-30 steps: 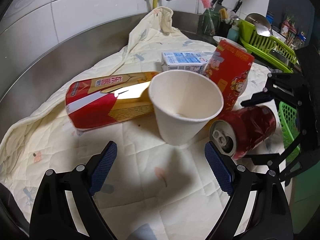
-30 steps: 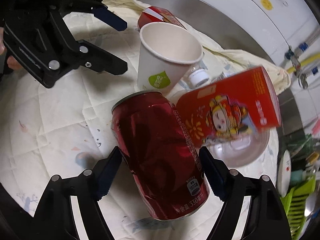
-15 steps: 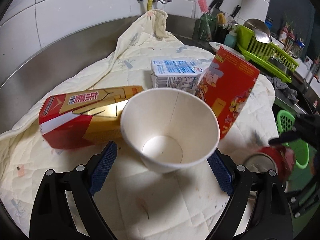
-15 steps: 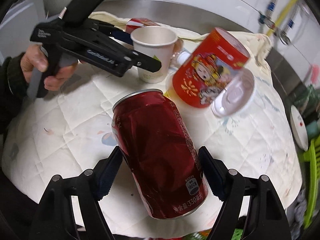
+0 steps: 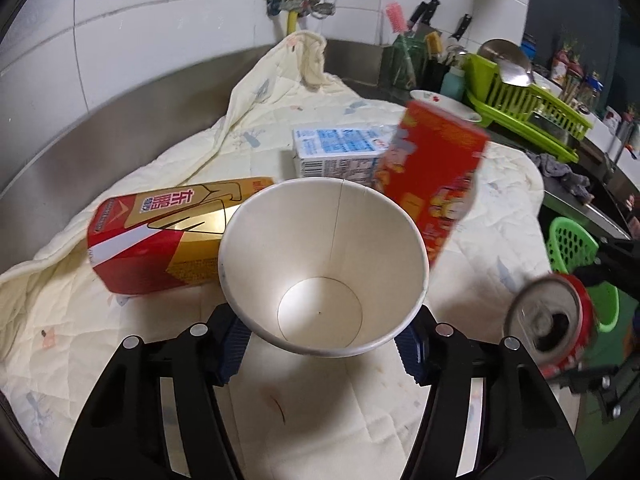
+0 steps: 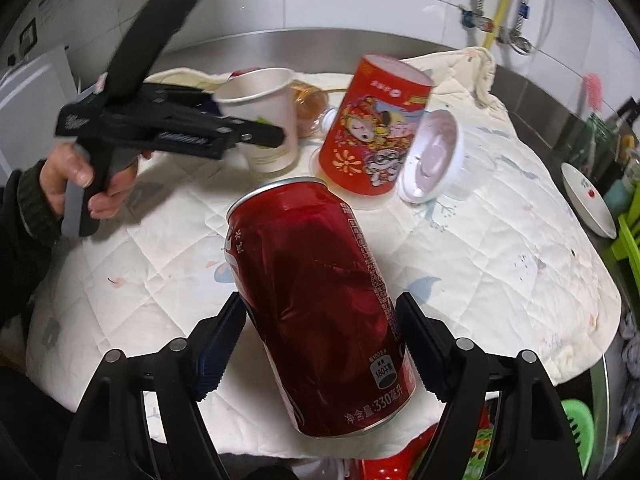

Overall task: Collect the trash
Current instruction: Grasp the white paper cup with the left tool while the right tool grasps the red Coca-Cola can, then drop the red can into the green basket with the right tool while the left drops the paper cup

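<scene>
Nearest in the right wrist view, the right claw (image 6: 320, 340) is clamped on a dented red can (image 6: 320, 300), lifted off the surface (image 6: 500, 272) and tilted, above its near edge. In the left wrist view the left claw (image 5: 320, 344) grips the base of a white paper cup (image 5: 322, 268), its mouth open toward the camera.

So two pieces of trash are in hand but neither is binned yet. A green basket (image 5: 576, 248) sits just past the right edge — likely where the trash goes.

Still lying on the quilted cloth, going farther back: a red-and-gold carton (image 5: 168, 236) on its side toward the left edge, a red tub (image 6: 372, 128) beside its clear lid (image 6: 432, 156) mid-surface, then a blue-and-white carton (image 5: 340, 152).

Room is open along the near and right edges — the far side ends at a steel wall, and a dish rack (image 5: 528, 100) crowds the far right corner.
</scene>
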Action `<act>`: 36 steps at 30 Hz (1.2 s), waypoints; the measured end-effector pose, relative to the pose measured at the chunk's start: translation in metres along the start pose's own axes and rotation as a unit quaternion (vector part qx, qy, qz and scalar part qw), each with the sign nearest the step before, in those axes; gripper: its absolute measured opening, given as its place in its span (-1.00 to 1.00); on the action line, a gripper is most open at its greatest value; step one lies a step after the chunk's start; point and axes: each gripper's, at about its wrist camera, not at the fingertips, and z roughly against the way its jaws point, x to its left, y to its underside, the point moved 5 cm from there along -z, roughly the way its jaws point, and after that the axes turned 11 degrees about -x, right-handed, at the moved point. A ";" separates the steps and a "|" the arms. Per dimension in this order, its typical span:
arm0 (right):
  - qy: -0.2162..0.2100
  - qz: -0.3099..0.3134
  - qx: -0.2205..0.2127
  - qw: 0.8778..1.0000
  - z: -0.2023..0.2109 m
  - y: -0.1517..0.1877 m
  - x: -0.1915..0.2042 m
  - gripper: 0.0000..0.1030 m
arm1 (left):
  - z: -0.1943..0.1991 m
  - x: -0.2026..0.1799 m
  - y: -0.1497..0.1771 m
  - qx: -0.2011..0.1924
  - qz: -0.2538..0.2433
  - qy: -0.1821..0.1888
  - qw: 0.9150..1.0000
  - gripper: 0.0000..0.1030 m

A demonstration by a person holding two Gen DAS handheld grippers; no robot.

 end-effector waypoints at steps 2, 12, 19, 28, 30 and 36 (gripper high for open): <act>0.007 -0.015 -0.007 1.000 0.008 0.003 -0.006 0.43 | 0.010 -0.008 -0.001 -0.005 -0.008 0.006 1.000 0.19; 0.087 -0.088 -0.030 0.992 0.068 0.039 -0.060 0.43 | 0.035 -0.067 -0.008 -0.021 -0.031 0.064 0.997 0.19; 0.174 -0.158 -0.014 0.972 0.118 0.092 -0.127 0.43 | 0.029 -0.132 -0.010 -0.016 -0.053 0.118 0.991 0.19; 0.252 -0.249 0.004 0.935 0.157 0.167 -0.193 0.43 | 0.017 -0.223 -0.010 0.000 -0.091 0.177 0.980 0.19; 0.259 -0.269 0.004 0.928 0.164 0.182 -0.203 0.43 | 0.015 -0.240 -0.011 0.004 -0.097 0.186 0.978 0.19; 0.270 -0.308 -0.008 0.912 0.180 0.213 -0.220 0.54 | 0.007 -0.291 -0.013 0.013 -0.117 0.214 0.970 0.19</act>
